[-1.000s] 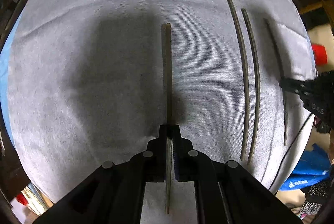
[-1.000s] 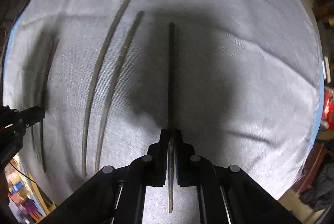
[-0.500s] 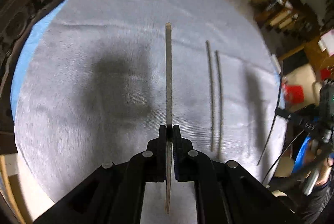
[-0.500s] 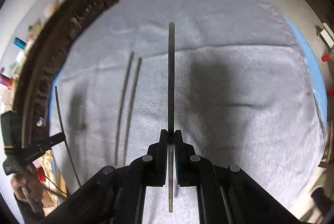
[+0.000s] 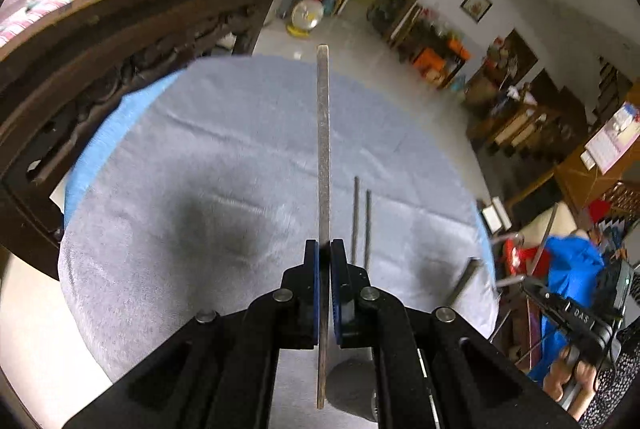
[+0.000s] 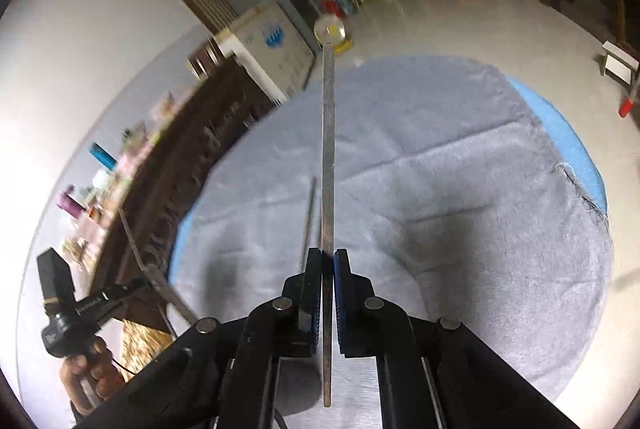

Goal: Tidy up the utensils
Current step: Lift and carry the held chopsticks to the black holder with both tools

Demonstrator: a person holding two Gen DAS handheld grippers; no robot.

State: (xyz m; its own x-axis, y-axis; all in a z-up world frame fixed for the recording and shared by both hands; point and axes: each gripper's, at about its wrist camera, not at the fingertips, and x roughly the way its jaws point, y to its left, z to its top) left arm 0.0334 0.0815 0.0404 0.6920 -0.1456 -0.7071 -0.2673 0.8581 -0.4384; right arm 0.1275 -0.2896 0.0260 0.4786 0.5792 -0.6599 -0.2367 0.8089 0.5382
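My left gripper (image 5: 324,249) is shut on a long thin metal stick (image 5: 323,149), which juts forward above the grey cloth (image 5: 200,169). In the right wrist view my right gripper (image 6: 328,257) is shut on a like stick (image 6: 328,149). Two more sticks (image 5: 360,225) lie side by side on the cloth, between the two grippers; the right wrist view shows these lying sticks (image 6: 309,217) just left of the held one. Each camera catches the other gripper off the cloth's edge: the right gripper (image 5: 532,285) and the left gripper (image 6: 136,283), each in a hand.
Dark carved wooden furniture (image 5: 100,49) borders the cloth on its far left. A blue underlay (image 6: 568,137) shows past the cloth's edge. A shiny metal surface (image 6: 352,381) lies under the right jaws. A white box (image 6: 268,49) stands on the floor beyond.
Both grippers have risen off the cloth with their sticks and tilted upward, so the room now fills the upper half of both views. The two lying sticks stayed put.
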